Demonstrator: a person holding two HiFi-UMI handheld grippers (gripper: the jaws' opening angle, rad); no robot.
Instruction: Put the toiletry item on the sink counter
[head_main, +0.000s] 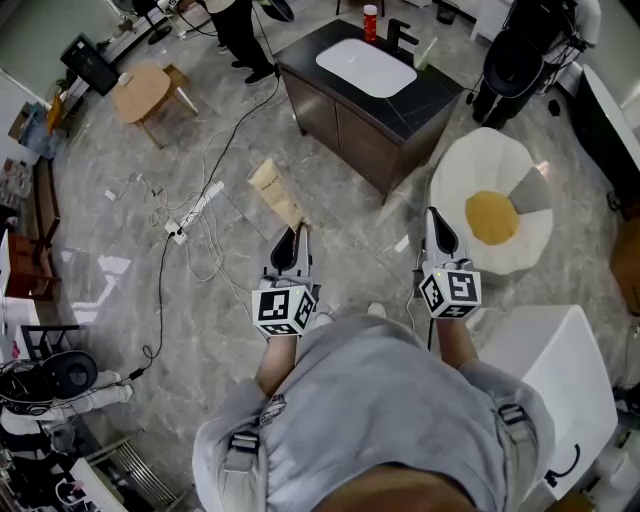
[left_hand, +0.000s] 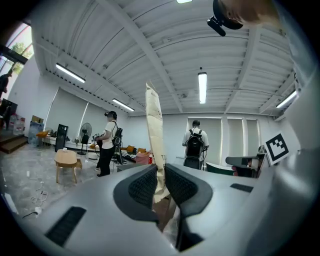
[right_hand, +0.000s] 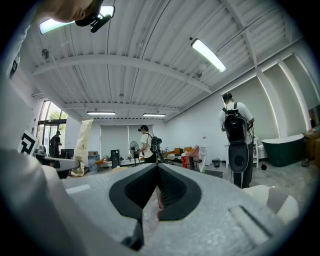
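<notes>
While I stood well apart from it on the grey marble floor (head_main: 340, 190), the dark-cabinet sink counter with a black top (head_main: 440, 97) sat ahead at the far side of the head view, its white oval basin (head_main: 365, 67) bare. A red bottle (head_main: 370, 22) stood at the counter's back edge. Off to my right lay a white egg-shaped cushion with a yellow centre (head_main: 495, 215).

Both tongs pointed level toward the counter. My left gripper (head_main: 296, 236) was clamped on the bottom end of the flat beige toiletry tube (head_main: 277, 192), which stuck forward past the pads, in the air and nowhere near the counter. My right gripper (head_main: 436, 222) had its pads pressed together with nothing between them.

Step, as I judged it: carrying, placing not yet begun. Next move likely needed a walk forward, then lowering the tube onto bare black top beside the basin before easing the left pads apart.
</notes>
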